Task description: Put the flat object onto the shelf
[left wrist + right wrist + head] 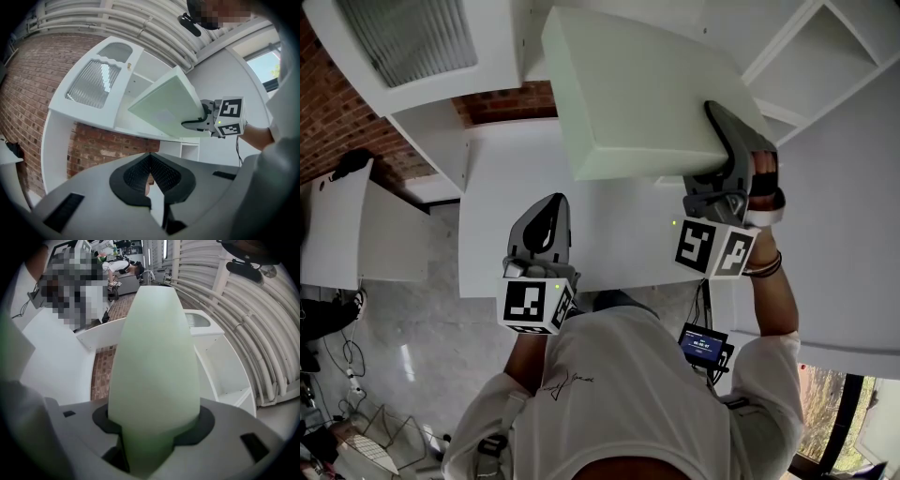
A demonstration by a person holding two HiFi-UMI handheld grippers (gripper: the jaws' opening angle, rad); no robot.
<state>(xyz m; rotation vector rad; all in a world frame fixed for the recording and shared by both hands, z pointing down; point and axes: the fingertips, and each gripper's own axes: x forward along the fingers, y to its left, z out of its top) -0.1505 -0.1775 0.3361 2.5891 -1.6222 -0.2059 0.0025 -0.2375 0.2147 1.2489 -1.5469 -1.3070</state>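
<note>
The flat object (647, 94) is a pale green slab held up in the air, tilted, in front of the white shelf unit (811, 52). My right gripper (724, 127) is shut on the slab's right edge. In the right gripper view the slab (154, 362) runs straight out from between the jaws toward the shelf compartments (225, 366). My left gripper (546, 211) hangs lower and to the left, shut with nothing in it. The left gripper view shows its pads (140, 171) meeting, with the slab (166, 105) and right gripper (199, 123) beyond.
A white cabinet door with ribbed glass (412, 37) stands open at the upper left, beside a red brick wall (511, 101). A white table (342, 230) sits at the left, and cables (347, 361) lie on the floor. Ceiling pipes (243, 319) run overhead.
</note>
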